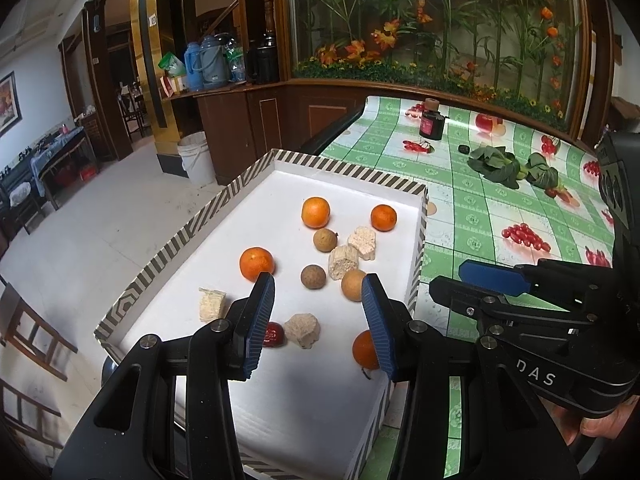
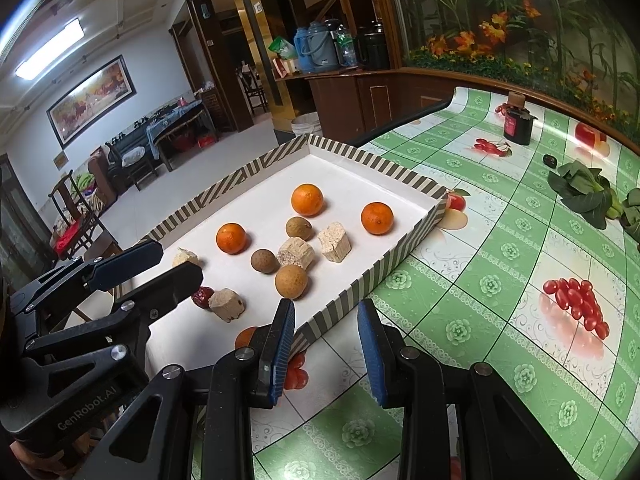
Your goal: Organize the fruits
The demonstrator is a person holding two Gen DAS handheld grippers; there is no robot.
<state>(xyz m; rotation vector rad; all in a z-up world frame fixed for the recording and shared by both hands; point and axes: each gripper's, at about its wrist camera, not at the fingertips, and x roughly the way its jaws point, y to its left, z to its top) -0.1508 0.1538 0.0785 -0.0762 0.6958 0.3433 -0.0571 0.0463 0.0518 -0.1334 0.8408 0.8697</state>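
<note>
Striped cardboard tray (image 2: 404,270) with oranges (image 2: 307,199), brown fruits (image 2: 291,281), crumbly blocks (image 2: 334,241).

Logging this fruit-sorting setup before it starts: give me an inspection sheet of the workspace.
Surface: table under green checked fruit-print cloth.
Job's things: striped tray holding four tangerines, three longans, a red date, four pale crumbly blocks.
Clutter: leafy greens, dark bottle.
Grippers: left gripper open over tray; right gripper open over tray edge.
Cables: nothing seen.
Surroundings: flower display, wooden cabinets, thermoses.
</note>
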